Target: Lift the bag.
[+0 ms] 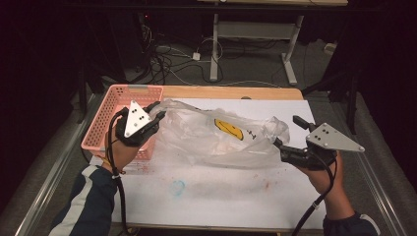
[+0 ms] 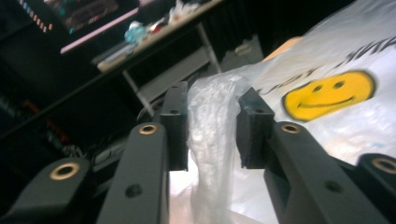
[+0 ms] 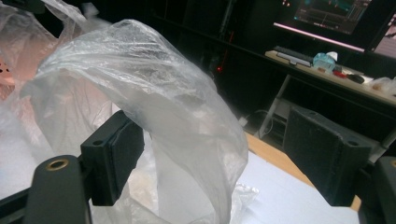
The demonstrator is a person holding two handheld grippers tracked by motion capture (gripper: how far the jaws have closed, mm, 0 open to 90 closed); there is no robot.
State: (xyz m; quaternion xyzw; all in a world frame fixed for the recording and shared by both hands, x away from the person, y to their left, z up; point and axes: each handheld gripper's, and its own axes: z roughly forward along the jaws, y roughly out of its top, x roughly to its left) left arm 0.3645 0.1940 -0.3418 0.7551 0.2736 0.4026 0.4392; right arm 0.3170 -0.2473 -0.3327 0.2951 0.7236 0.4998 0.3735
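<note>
Dim room, lit tabletop; both close views soft, blurred

Lying across the middle of the table (image 1: 221, 196), blocking passage between the hands: crumpled plastic bag (image 1: 216, 135). Standing at the left edge, closing off that side: pink basket (image 1: 115, 110). Remaining open along the near white surface: broad strip below the bag.
</note>
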